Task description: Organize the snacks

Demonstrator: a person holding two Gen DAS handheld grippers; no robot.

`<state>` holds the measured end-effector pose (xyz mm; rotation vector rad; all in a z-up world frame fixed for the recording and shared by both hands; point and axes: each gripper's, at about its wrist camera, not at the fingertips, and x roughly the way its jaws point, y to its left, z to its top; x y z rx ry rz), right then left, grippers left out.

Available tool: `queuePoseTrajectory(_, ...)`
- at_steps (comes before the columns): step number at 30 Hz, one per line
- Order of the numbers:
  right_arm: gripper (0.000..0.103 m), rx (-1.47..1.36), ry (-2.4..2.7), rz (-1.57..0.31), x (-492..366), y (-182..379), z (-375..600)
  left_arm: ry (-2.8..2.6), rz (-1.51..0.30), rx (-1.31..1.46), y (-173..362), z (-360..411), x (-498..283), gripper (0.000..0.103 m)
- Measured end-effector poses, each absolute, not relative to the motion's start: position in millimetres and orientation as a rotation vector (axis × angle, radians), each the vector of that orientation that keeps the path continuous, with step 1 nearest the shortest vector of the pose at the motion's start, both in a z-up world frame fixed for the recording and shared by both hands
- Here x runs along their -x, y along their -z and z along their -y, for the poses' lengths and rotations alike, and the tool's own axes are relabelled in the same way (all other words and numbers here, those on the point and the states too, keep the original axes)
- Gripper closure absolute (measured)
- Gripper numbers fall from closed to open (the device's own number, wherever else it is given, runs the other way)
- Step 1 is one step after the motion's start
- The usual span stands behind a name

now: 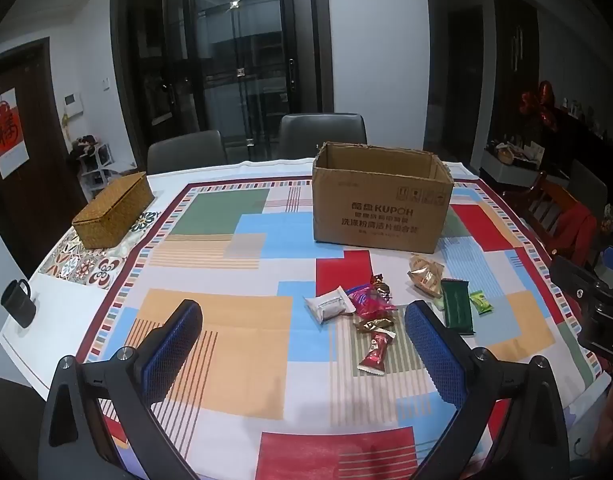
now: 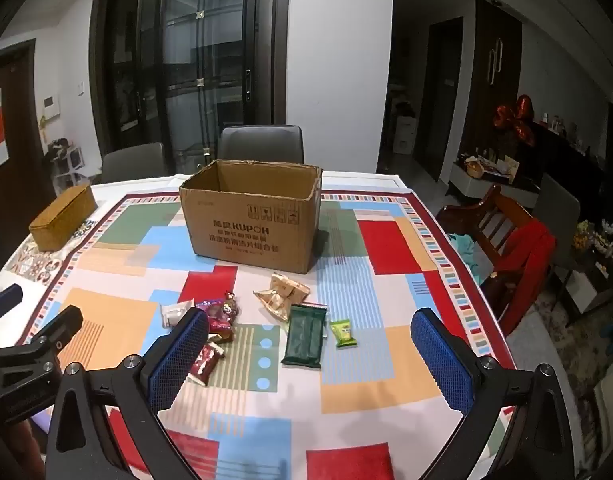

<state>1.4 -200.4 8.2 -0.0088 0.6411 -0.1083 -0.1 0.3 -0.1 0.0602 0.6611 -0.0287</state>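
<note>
Several wrapped snacks lie in a loose cluster on the tablecloth in front of an open cardboard box (image 1: 380,204) (image 2: 252,220). Among them are a dark green packet (image 1: 457,307) (image 2: 305,336), a small light green packet (image 1: 480,302) (image 2: 343,333), a white packet (image 1: 330,305) (image 2: 175,313), a tan crinkled bag (image 1: 425,273) (image 2: 283,294) and red wrapped sweets (image 1: 375,352) (image 2: 205,362). My left gripper (image 1: 306,320) is open and empty, above the table short of the cluster. My right gripper (image 2: 312,332) is open and empty, with the snacks lying ahead between its fingers.
A woven lidded box (image 1: 114,210) (image 2: 62,217) sits at the far left of the table. A black mug (image 1: 18,303) stands near the left edge. Grey chairs stand behind the table and a wooden chair with red cloth (image 2: 518,248) at the right.
</note>
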Motion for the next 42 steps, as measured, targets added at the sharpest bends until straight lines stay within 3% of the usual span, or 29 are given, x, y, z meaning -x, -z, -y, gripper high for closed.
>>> queuePoseTrajectory(42, 0.000, 0.003, 0.107, -0.654, -2.6, -5.6, 201.6, 0.065, -0.667, -0.055, 1.1, 0.7, 2.1, 0.000)
